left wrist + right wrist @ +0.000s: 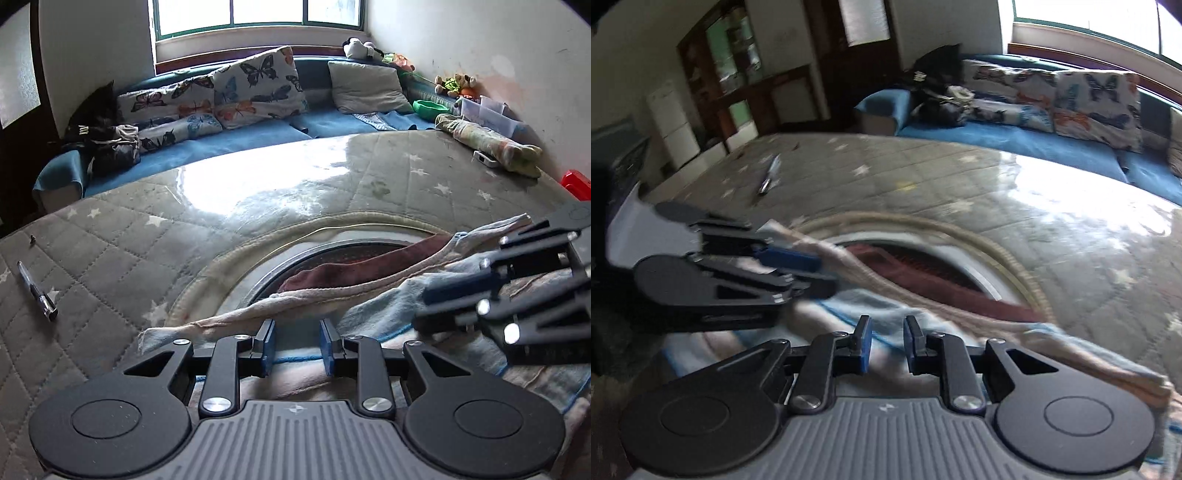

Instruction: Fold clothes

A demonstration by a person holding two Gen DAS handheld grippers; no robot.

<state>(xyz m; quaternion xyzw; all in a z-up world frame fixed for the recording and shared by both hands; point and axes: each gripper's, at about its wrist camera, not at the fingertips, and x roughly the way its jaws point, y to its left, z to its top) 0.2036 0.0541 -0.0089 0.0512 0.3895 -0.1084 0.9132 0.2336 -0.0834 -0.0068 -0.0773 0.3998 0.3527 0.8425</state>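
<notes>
Quilted star mat [110, 266], lower frame: left gripper [297, 349] and right gripper [886, 345] parted, empty, over pale blue cloth [376, 310].

The quilted mat [110, 266] is grey with white stars. The garment [388, 306] is pale blue and cream beside a maroon cloth [354, 266]. Butterfly-print cushions [258, 88] sit on a blue sofa [258, 136].
</notes>
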